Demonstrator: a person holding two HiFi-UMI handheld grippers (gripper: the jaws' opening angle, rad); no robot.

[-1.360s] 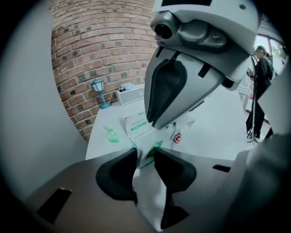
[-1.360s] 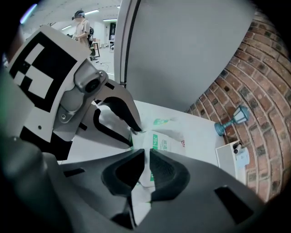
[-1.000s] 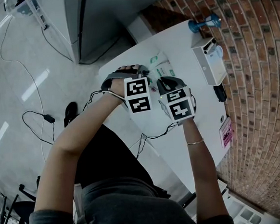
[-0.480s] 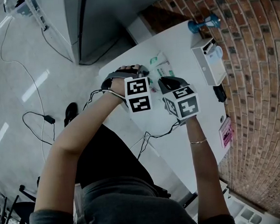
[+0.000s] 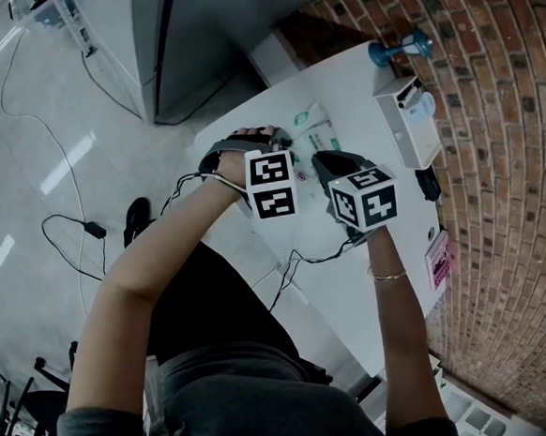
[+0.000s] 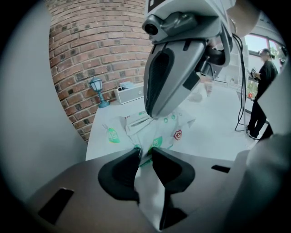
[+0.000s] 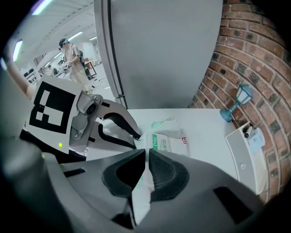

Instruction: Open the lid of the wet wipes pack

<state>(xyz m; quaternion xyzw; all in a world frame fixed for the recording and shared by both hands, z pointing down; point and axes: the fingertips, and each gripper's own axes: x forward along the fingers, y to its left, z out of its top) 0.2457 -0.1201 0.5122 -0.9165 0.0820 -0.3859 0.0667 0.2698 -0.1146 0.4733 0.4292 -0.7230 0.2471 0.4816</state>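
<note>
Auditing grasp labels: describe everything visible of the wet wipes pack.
The wet wipes pack is a soft white film pouch with green print and a small red shield mark, crumpled rather than flat. It sits on the white table. Both grippers pinch its film: the left gripper, whose jaws have just been closing, holds one fold, and the right gripper holds another. A rectangular flap shows on top; whether it is lifted I cannot tell.
</note>
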